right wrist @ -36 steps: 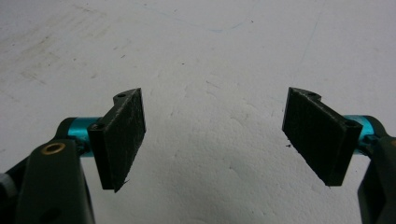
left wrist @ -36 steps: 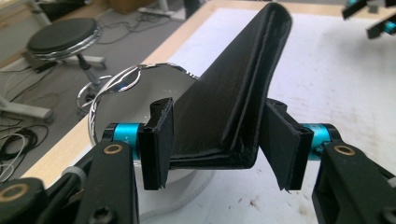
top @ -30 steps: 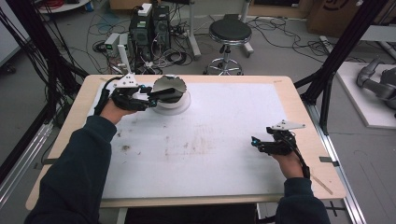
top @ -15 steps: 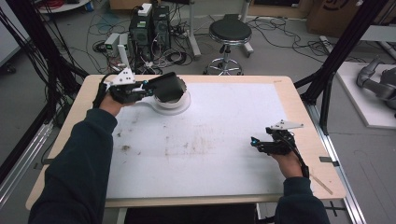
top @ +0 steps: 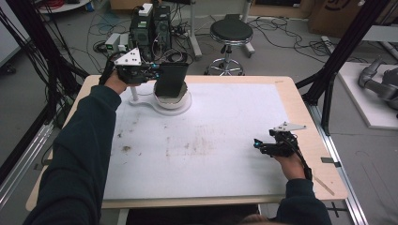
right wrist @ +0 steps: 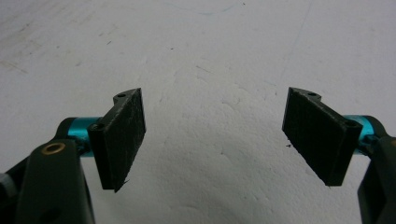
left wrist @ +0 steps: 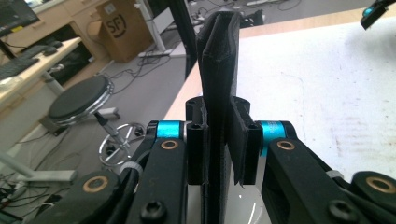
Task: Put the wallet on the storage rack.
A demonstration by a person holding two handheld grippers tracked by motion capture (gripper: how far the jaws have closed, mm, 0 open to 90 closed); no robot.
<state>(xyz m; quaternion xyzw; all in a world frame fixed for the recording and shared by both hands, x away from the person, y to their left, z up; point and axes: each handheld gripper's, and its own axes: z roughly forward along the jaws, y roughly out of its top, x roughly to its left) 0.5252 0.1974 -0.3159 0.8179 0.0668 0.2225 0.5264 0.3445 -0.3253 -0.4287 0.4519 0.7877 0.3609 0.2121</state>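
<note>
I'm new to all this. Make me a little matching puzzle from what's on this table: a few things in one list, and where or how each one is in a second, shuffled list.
Things:
1. left gripper
2. right gripper
3. black pouch
4. white stand

States:
A. rests on the table at its far left
B. jaws wide apart, nothing between them
C. hangs clamped, over the white stand
D. shut on the black pouch

Pairs: 1-D, 2-B, 3-C, 4-A

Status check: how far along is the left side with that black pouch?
Done: left gripper has just closed on the black pouch, pinched flat between its pads. In hand: pouch hangs above the white dish. Left: putting it down somewhere; right gripper waits open over the white mat.
</note>
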